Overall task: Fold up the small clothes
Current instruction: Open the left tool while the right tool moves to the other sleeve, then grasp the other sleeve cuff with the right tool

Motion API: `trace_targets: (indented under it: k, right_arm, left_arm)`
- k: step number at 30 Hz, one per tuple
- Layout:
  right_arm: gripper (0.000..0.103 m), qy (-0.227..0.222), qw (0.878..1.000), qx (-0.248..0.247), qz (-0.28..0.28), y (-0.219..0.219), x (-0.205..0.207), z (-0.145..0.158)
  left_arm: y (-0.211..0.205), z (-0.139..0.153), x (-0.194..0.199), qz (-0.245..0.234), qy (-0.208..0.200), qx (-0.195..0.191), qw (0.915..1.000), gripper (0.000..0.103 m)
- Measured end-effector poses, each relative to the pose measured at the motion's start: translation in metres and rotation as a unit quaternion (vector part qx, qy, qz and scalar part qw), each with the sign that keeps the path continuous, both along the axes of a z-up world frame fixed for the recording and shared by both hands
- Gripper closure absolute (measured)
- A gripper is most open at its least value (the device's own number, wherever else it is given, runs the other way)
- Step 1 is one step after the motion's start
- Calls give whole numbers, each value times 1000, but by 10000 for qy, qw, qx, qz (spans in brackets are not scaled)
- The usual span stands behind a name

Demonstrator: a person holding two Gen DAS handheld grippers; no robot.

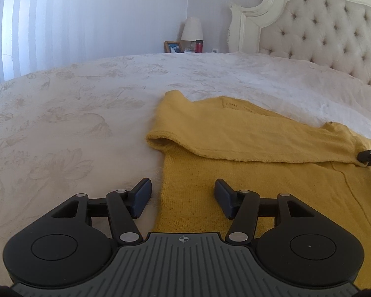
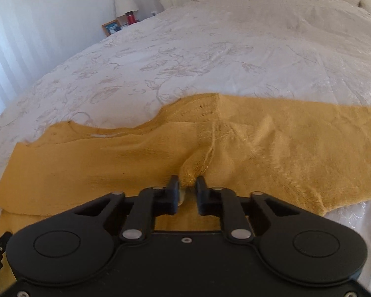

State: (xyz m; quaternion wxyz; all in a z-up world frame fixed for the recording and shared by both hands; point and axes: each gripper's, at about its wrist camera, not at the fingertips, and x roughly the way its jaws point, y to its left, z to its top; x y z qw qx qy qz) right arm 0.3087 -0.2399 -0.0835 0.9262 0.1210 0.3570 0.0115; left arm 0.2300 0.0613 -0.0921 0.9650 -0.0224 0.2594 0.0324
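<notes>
white bed [image 1: 86, 113], lamp [image 1: 191, 31] behind; right gripper [image 2: 188, 185] pinches the yellow sweater [image 1: 235, 133], left gripper [image 1: 183, 195] half-open, empty.

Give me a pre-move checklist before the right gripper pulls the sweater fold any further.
1. Right gripper pinching knit: ok, its jaws are shut on a bunched ridge of the sweater.
2. Left gripper free: ok, its jaws stand open over the sweater's left edge, holding nothing.
3. Left sleeve folded in: ok, it lies across the body.
4. Fabric flat: not ok, it puckers at the pinch.
5. Bedspread caught in the pinch: cannot tell.
6. Room on the bed beyond the sweater: ok, only bedspread shows there.
</notes>
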Motion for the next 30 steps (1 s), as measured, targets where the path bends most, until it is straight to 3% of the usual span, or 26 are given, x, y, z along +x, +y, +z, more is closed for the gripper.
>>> trace_targets:
  k: [4, 8, 11, 17, 21, 26, 30]
  right_arm:
    - [86, -214, 9992, -342, -22, 0, -5, 18]
    - [86, -143, 9968, -716, -319, -14, -3, 24]
    - [85, 13, 9973, -586, -453, -28, 0, 19]
    - [58, -100, 9977, -259, -615, -51, -16, 17]
    - [55, -221, 9949, -564, -812, -81, -35, 23]
    - [53, -197, 9837, -1046, -1450, -140, -61, 28]
    - [44, -138, 9672, -1453, -2081, -194, -80, 30]
  left_arm:
    - [0, 0, 0, 3, 3, 4, 10000, 48]
    - [0, 0, 1, 5, 44, 25, 10000, 48]
    - [0, 0, 2, 4, 51, 28, 10000, 48]
    - [1, 0, 3, -7, 97, 51, 9999, 48]
    - [-1, -1, 4, -7, 120, 90, 9999, 47]
    - [-2, -2, 4, -8, 148, 167, 9998, 47]
    - [-2, -2, 5, -12, 162, 206, 9997, 47]
